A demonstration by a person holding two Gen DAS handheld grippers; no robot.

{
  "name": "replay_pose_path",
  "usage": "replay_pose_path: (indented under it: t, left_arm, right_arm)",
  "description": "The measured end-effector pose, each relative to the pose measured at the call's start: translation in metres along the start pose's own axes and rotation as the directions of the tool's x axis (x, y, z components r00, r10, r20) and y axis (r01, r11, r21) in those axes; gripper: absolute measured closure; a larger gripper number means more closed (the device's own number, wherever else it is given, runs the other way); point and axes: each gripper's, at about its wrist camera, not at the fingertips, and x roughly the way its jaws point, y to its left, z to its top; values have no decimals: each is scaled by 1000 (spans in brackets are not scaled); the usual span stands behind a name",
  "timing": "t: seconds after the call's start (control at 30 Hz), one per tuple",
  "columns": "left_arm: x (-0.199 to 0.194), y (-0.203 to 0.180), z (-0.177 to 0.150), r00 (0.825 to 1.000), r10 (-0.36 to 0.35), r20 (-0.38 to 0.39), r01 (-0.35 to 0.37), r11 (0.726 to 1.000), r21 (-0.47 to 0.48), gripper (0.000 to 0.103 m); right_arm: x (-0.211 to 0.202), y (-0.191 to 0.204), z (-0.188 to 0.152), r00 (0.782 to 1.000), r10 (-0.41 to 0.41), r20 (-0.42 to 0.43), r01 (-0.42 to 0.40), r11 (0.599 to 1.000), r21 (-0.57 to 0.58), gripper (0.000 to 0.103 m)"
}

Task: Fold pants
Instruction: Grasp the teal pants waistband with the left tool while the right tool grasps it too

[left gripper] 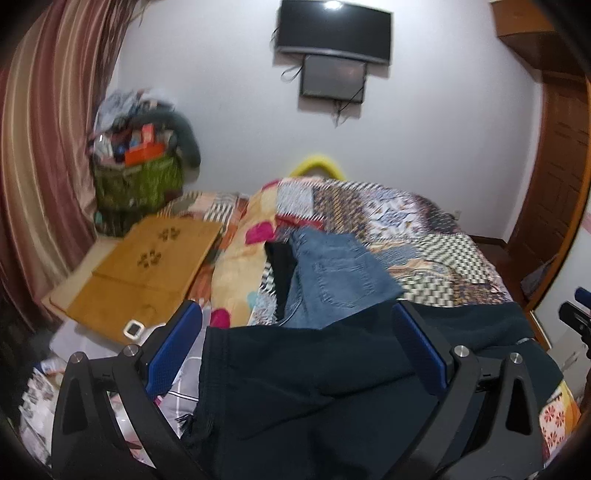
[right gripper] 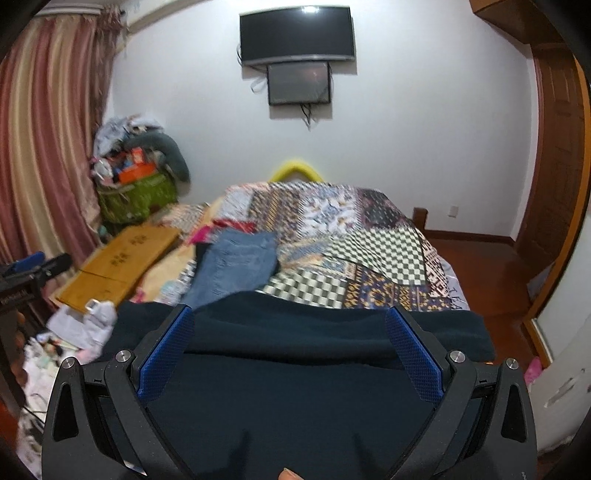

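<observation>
Room: a bedroom with a white wall, a dark television [right gripper: 297, 33] mounted high on it and a smaller screen [right gripper: 299, 83] just below; striped curtains [right gripper: 48, 147] hang on the left and a wooden door [right gripper: 557, 155] stands on the right.
Surface: a bed covered with a patchwork quilt [right gripper: 369, 236].
Left gripper [left gripper: 295, 332]: jaws spread wide, blue pads [left gripper: 173, 347] on either side of the dark cloth without pinching it.
Right gripper [right gripper: 291, 332]: jaws likewise wide apart, the dark cloth lying between and under the fingers.
Dark navy pants [right gripper: 295, 387]: spread across the near end of the bed, directly below both grippers; a folded edge runs crosswise in the right wrist view.
Blue jeans [left gripper: 332, 273]: folded on the quilt just beyond the navy pants.
Flattened cardboard box [left gripper: 140, 266]: lying on the left side of the bed.
Green bag [left gripper: 136, 184]: stuffed with clutter, in the far left corner near the curtains.
Fingertip [right gripper: 288, 474]: visible at the bottom edge of the right wrist view.
</observation>
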Motion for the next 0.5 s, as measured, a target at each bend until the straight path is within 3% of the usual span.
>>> replay_pose_path:
  t: [0.23, 0.4, 0.5]
  left_arm:
    - [95, 45, -13, 982, 105, -155, -105, 994, 7, 0]
    - [158, 81, -29, 946, 120, -302, -133, 991, -22, 1]
    - [188, 98, -41, 912, 128, -390, -148, 989, -22, 16]
  right_arm:
    - [60, -22, 3, 994, -55, -90, 49, 996, -68, 0]
    - [105, -32, 3, 981, -80, -179, 54, 988, -146, 1]
    - [132, -42, 2, 967, -70, -246, 32, 987, -155, 3]
